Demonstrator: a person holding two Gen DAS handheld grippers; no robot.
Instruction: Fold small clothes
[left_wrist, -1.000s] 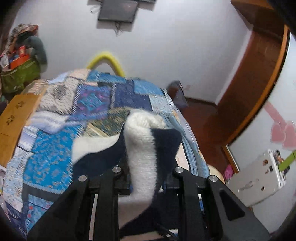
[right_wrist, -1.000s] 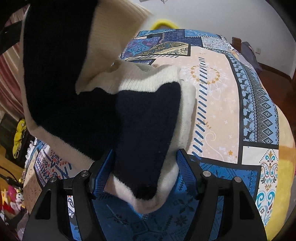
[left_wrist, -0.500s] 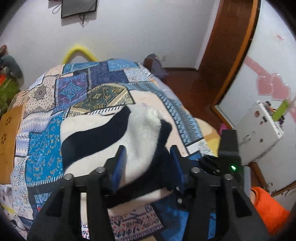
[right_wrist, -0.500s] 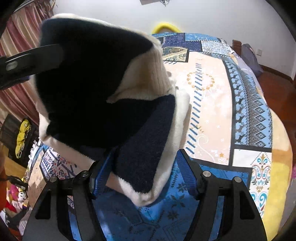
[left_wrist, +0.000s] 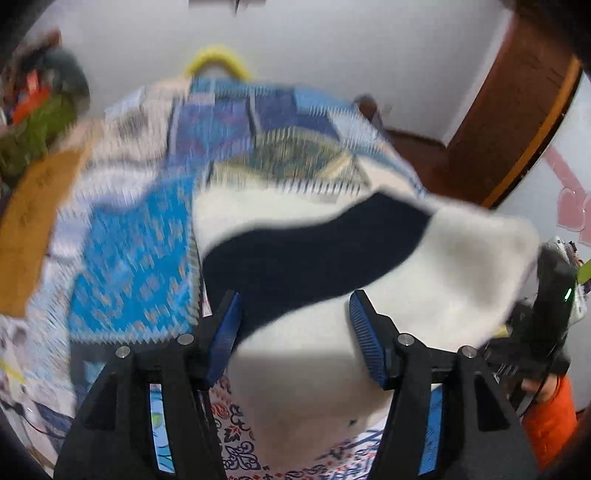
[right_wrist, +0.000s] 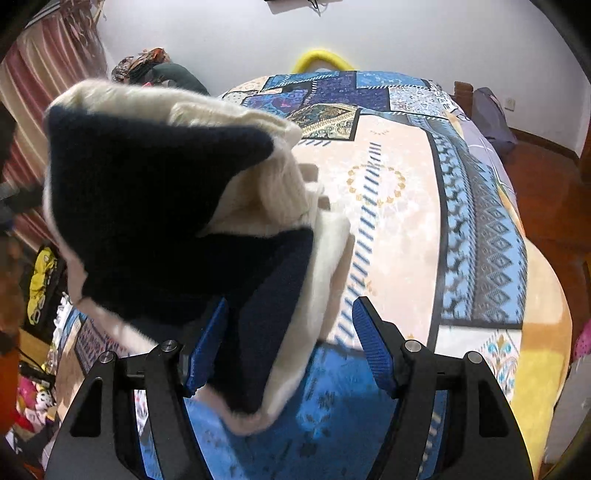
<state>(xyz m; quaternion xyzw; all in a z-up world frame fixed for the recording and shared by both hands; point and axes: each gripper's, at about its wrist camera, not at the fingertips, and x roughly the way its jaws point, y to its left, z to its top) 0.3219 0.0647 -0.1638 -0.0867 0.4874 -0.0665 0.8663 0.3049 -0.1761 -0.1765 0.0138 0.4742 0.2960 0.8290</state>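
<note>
A cream and navy knit sweater (left_wrist: 443, 277) lies partly folded on the patchwork bedspread (left_wrist: 129, 258). My left gripper (left_wrist: 295, 295) hangs just over it with its jaws opening. The knit spreads under and between the blue pads, which do not press on it. In the right wrist view the sweater (right_wrist: 147, 184) is bunched at the left, its upper flap still raised and blurred. My right gripper (right_wrist: 291, 300) stands open. The folded edge rests against the left finger (right_wrist: 207, 343), while bare bedspread (right_wrist: 406, 221) shows before the right finger (right_wrist: 373, 343).
A yellow hoop (right_wrist: 321, 59) stands at the bed's far end. Wooden floor (right_wrist: 546, 184) and a brown door frame (left_wrist: 517, 110) are on the right, a striped curtain (right_wrist: 48, 74) and clutter on the left. An orange sleeve (left_wrist: 550, 417) holds the other tool's black body.
The left jaws have spread and let go of the sweater fold, and that gripper has dropped toward the bed. In the right view the raised flap has sunk and the fabric has left the right finger.
</note>
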